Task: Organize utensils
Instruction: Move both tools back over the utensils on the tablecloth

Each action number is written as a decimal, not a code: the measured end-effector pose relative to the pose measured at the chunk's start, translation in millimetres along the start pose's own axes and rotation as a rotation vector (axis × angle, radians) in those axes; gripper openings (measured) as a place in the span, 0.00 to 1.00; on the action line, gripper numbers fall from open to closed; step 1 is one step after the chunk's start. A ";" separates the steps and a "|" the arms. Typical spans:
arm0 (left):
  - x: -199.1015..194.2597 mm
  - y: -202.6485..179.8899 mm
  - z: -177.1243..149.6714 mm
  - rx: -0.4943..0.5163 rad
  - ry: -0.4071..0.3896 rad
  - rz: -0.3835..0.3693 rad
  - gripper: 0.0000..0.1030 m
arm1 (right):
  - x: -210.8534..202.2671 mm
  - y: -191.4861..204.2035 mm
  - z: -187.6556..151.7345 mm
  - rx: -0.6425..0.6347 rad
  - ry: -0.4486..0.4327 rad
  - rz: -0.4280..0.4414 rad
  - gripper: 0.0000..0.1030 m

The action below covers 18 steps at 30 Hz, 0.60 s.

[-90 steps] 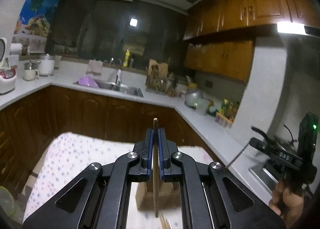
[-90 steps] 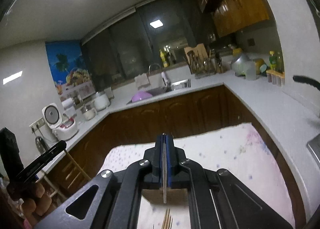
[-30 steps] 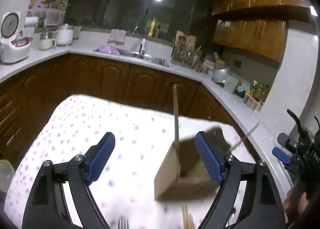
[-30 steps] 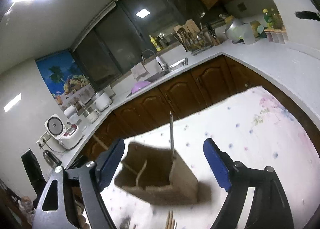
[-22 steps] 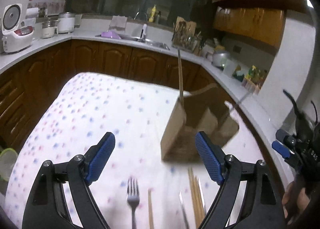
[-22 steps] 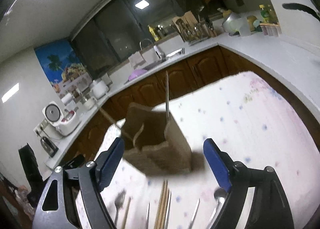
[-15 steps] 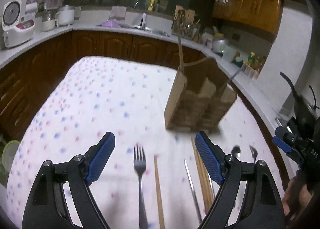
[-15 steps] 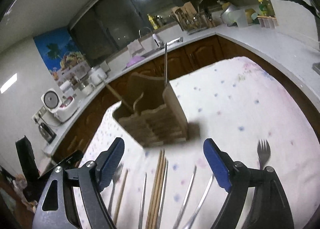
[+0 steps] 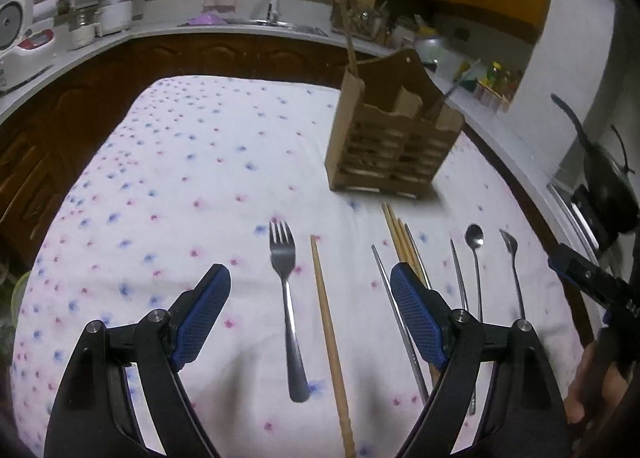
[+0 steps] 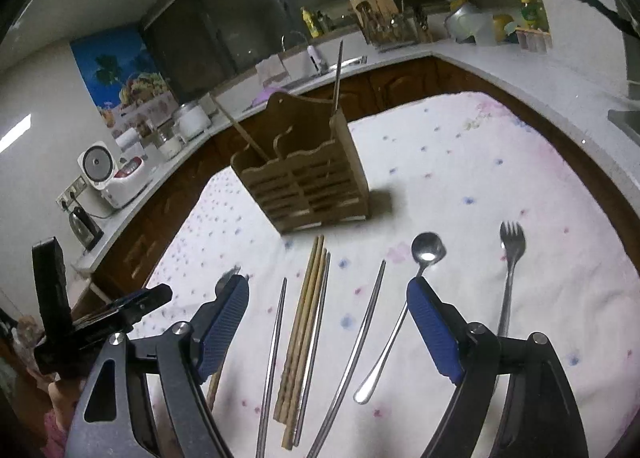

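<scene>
A wooden utensil holder (image 9: 394, 126) stands on the dotted tablecloth (image 9: 180, 178); it also shows in the right wrist view (image 10: 302, 174). It holds one wooden chopstick (image 9: 349, 38) and one metal chopstick (image 10: 337, 72). Loose utensils lie in a row in front of it: a fork (image 9: 286, 290), a wooden chopstick (image 9: 330, 338), a bundle of wooden chopsticks (image 10: 306, 322), metal chopsticks (image 10: 272, 354), a spoon (image 10: 404, 310) and a second fork (image 10: 508, 282). My left gripper (image 9: 310, 310) is open and empty above the fork. My right gripper (image 10: 328, 326) is open and empty above the chopstick bundle.
Kitchen counters wrap around the table, with a rice cooker (image 10: 106, 174), a sink (image 9: 276, 24) and a knife block (image 10: 370, 14). The table's right edge (image 10: 592, 162) lies near the counter. The other gripper shows at the right edge of the left wrist view (image 9: 592, 282).
Both grippers opened and left their chopsticks standing in the holder. Both then pulled back and tilted down, bringing the row of loose utensils into view.
</scene>
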<state>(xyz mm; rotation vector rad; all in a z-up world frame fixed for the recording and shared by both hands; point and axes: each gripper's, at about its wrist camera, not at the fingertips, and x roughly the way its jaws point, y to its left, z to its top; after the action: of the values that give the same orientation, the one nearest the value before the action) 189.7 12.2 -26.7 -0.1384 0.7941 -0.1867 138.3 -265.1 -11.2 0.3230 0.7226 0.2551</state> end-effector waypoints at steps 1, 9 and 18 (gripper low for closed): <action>2.2 -1.6 -0.2 0.009 0.006 -0.004 0.81 | 1.6 0.4 -1.8 -0.002 0.003 0.001 0.81; 27.8 -4.0 1.2 0.034 0.081 -0.041 0.64 | 22.7 1.6 0.9 -0.008 0.037 0.002 0.81; 54.0 -2.2 6.3 0.023 0.148 -0.083 0.52 | 50.2 3.5 11.5 -0.029 0.072 -0.014 0.62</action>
<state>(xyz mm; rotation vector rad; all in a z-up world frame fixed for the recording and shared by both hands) 231.1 -1.4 -59.5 -0.1370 0.9339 -0.2865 182.0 -247.3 -32.1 0.2824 0.7909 0.2649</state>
